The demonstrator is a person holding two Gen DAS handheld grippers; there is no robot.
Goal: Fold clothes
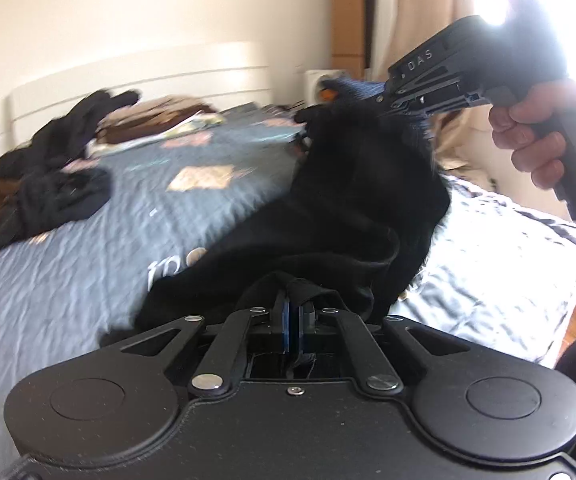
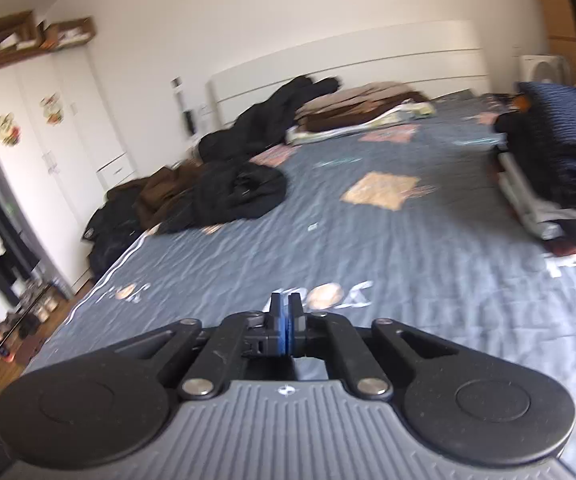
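A black garment (image 1: 368, 200) hangs bunched over the bed in the left wrist view. My left gripper (image 1: 296, 304) is shut on its lower edge, with dark cloth pinched between the blue pads. A hand (image 1: 536, 140) holds my right gripper (image 1: 384, 100) at the upper right, its tip by the top of the garment. In the right wrist view that right gripper (image 2: 286, 304) is shut with nothing between its fingers, over the grey-blue bed cover (image 2: 408, 260). Both views are blurred.
A stack of folded clothes (image 2: 560, 152) topped by navy knit stands at the bed's right. Loose dark and brown clothes (image 2: 232, 192) lie at the left, and flat beige and brown items (image 2: 368, 108) by the white headboard. A white wardrobe (image 2: 48, 140) is beyond the left edge.
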